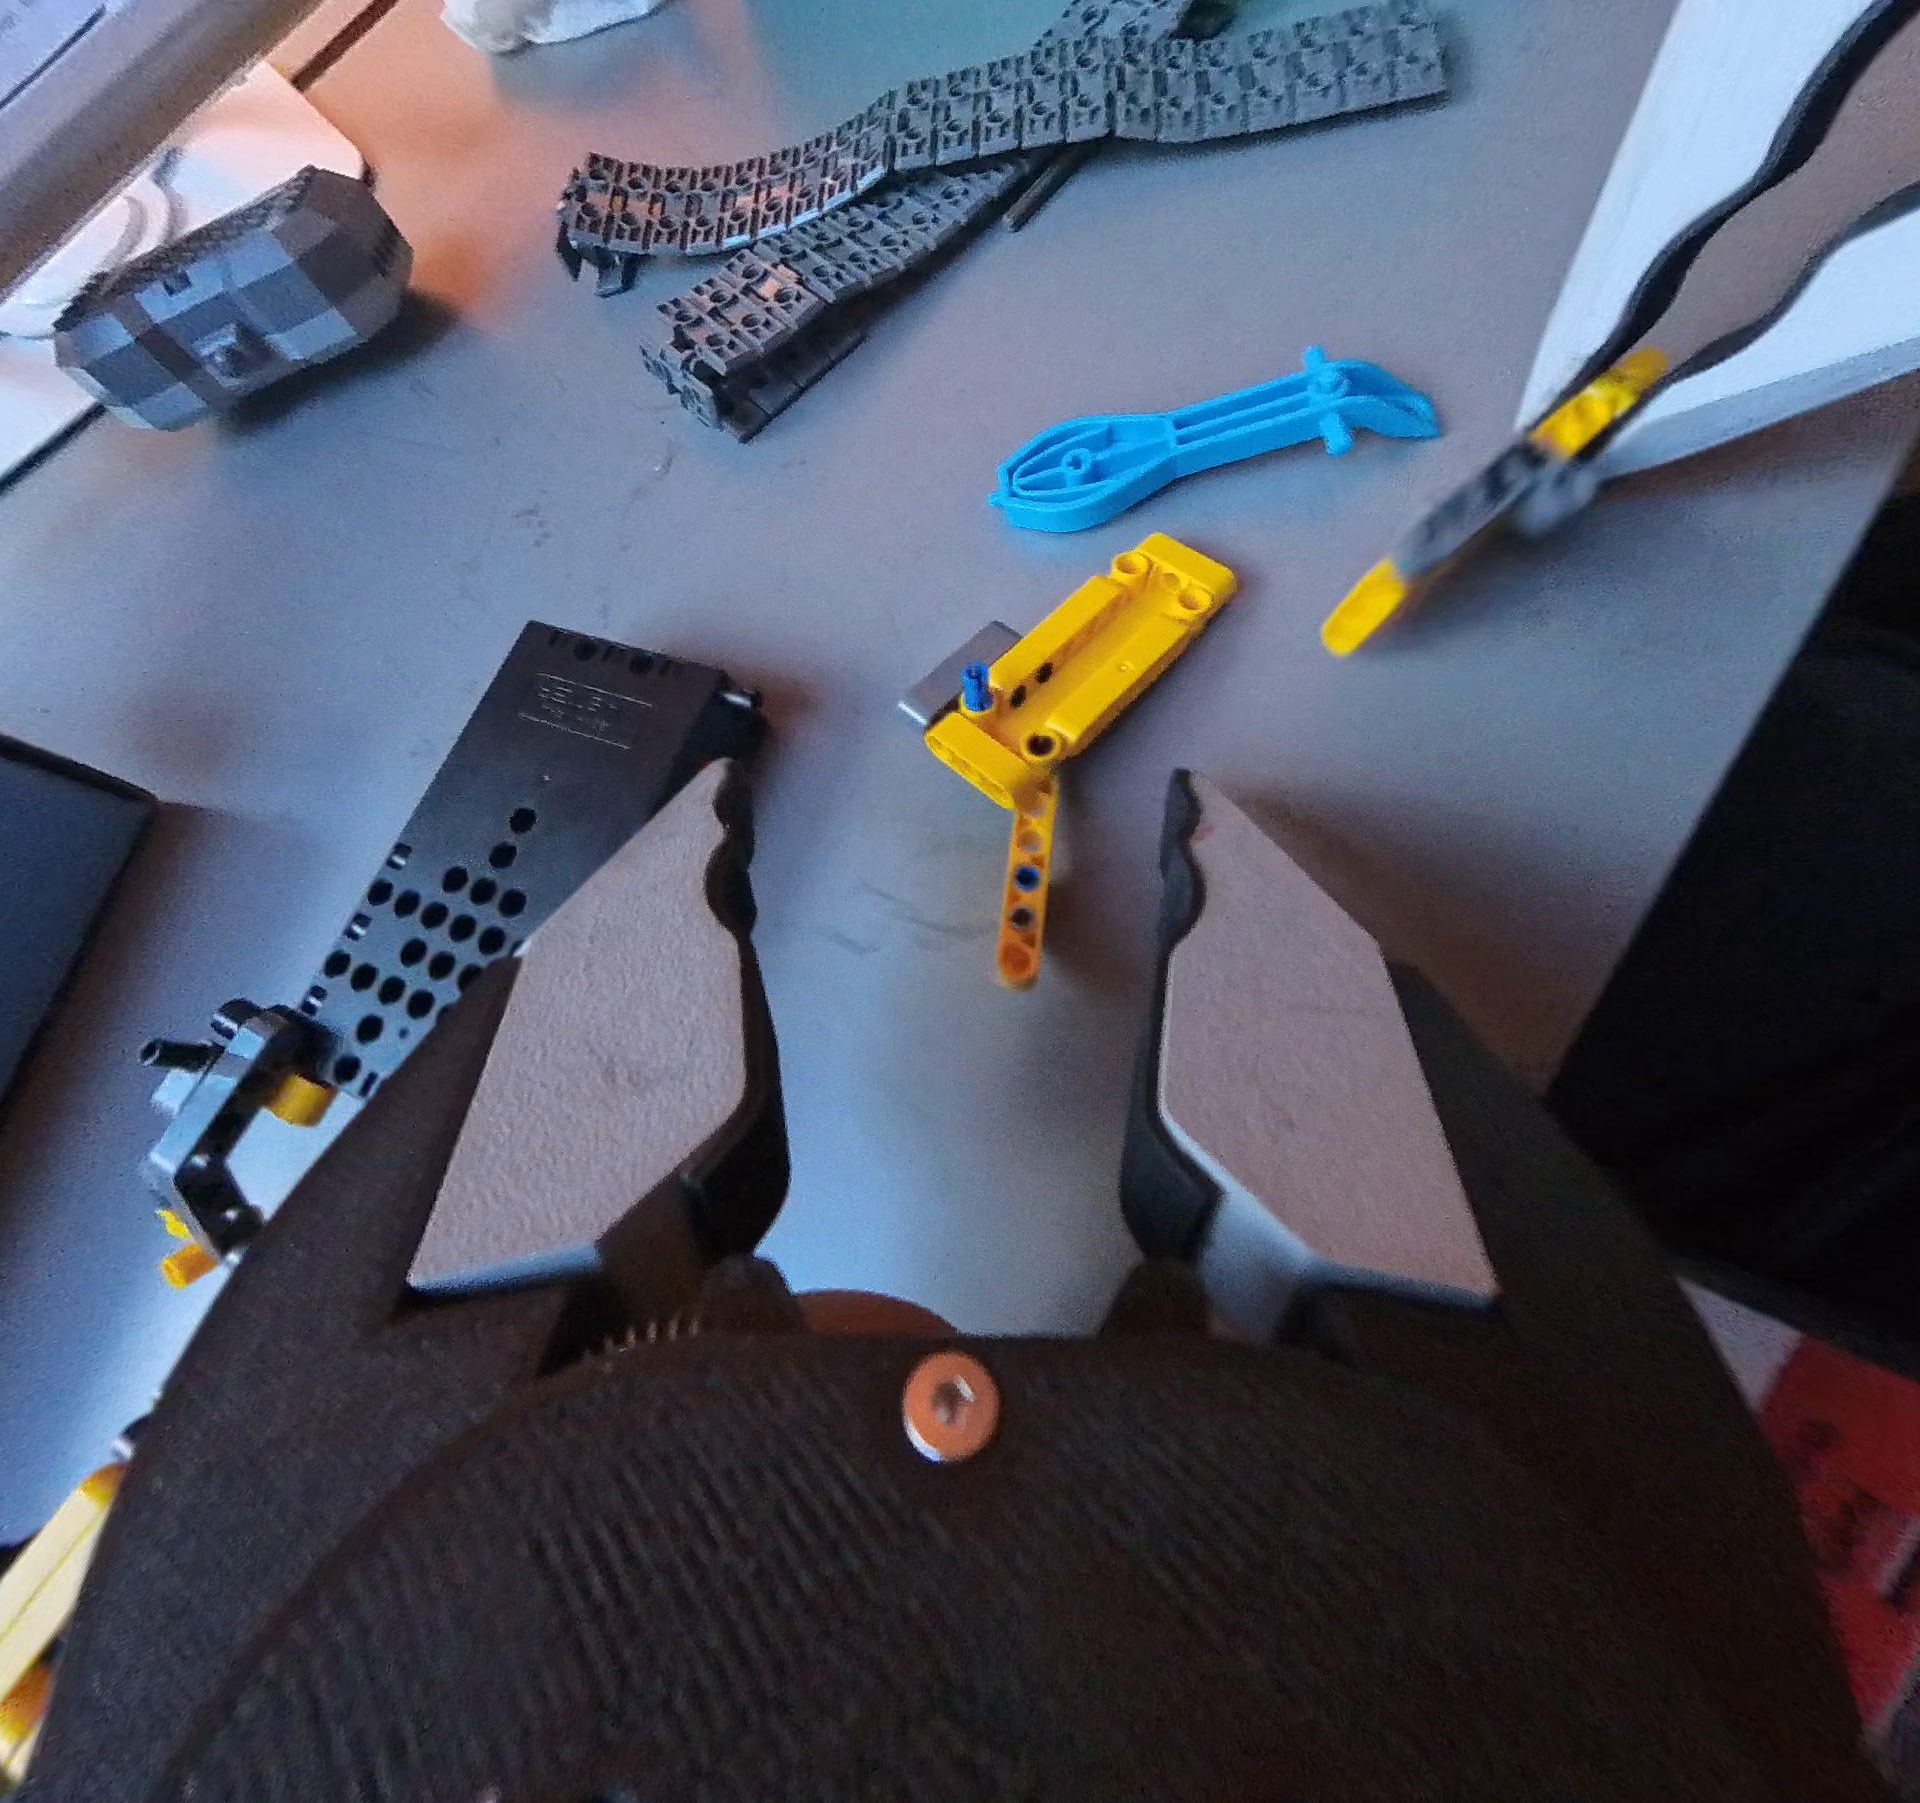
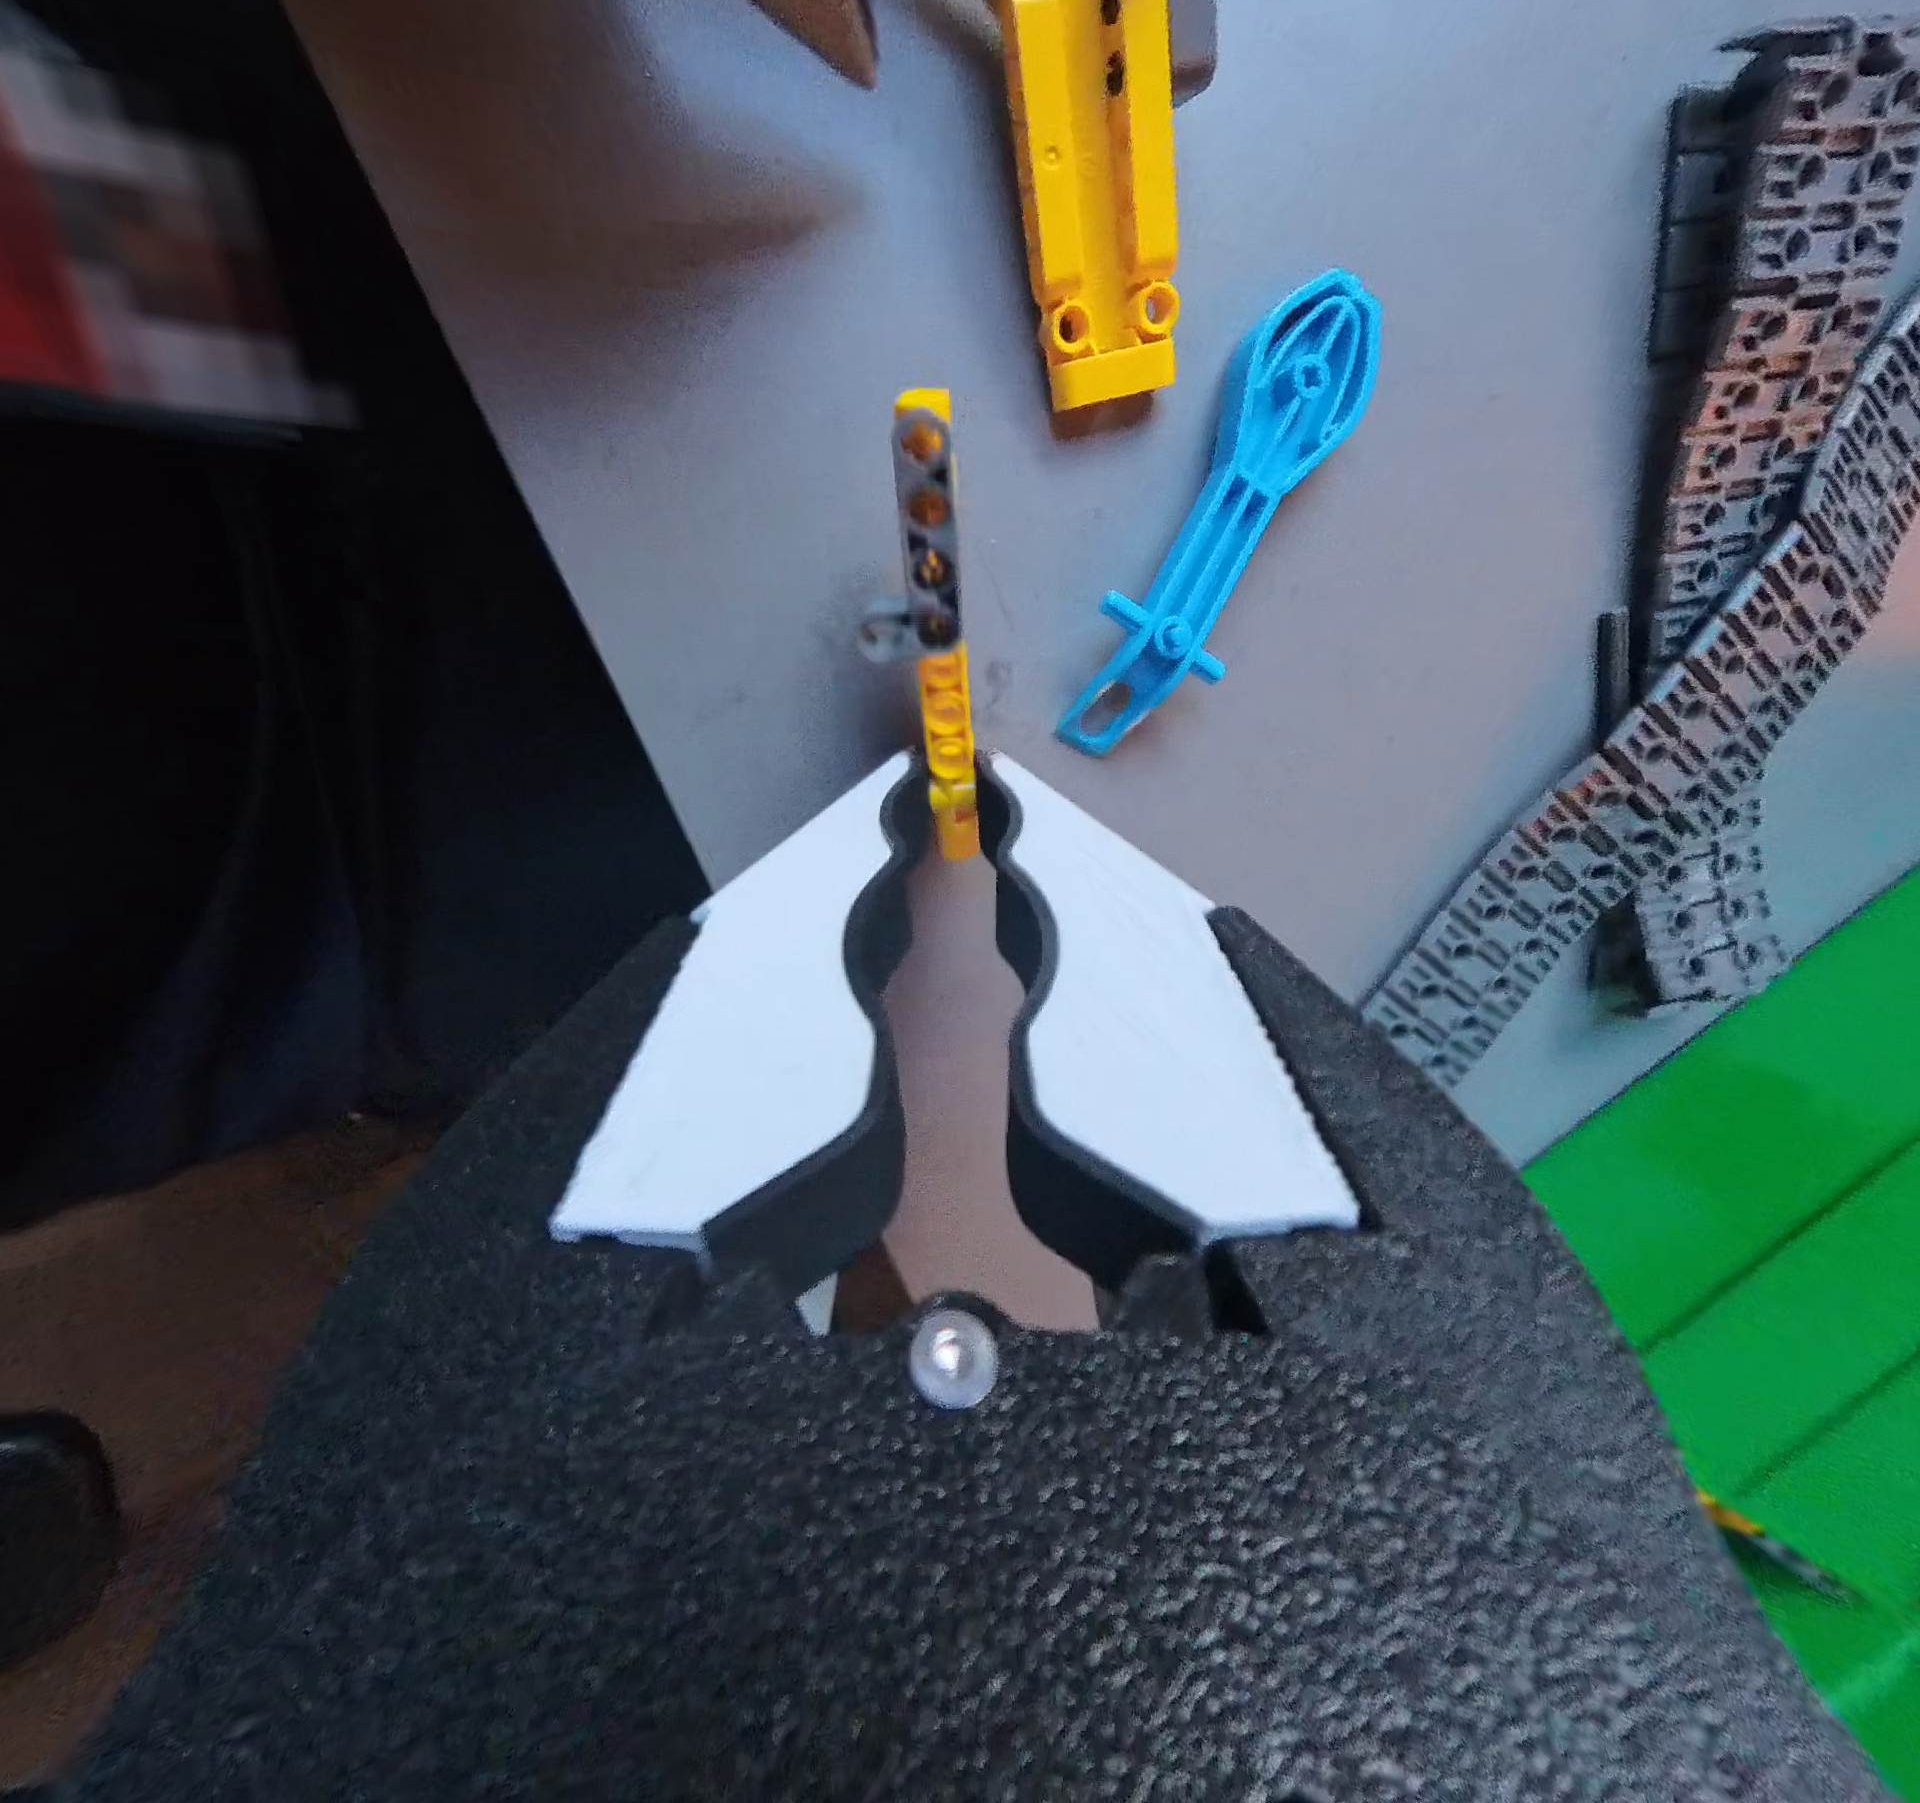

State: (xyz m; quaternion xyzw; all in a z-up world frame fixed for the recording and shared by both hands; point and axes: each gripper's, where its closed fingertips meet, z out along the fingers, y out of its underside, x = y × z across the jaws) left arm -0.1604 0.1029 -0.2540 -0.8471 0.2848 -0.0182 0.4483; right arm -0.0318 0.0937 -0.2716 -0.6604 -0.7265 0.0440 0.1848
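The left gripper (image 1: 956,787) hovers low over the grey table (image 1: 727,548), jaws apart and empty. Between and just beyond its fingertips lies a yellow panel assembly (image 1: 1091,662); a thin yellow holed beam hangs from its near end and a grey block sits against its left side. A black perforated plate (image 1: 499,860) lies just left of the left finger.

The right gripper (image 2: 951,787) is clamped on the near end of a yellow-and-grey beam assembly (image 2: 935,600). Only the beam's last holes sit between the tips; the rest projects forward above the table. A blue separator tool (image 1: 1205,444) lies beyond the panel assembly, and grey track strips (image 1: 997,122) cross at the far side, near a green baseplate (image 2: 1714,1286).

Risk, as a judgement: the grip on the beam is shallow, so any side load could pivot the piece or pull it free. The left fingers, if lowered, could nudge the loose panel assembly or catch the black plate's edge.
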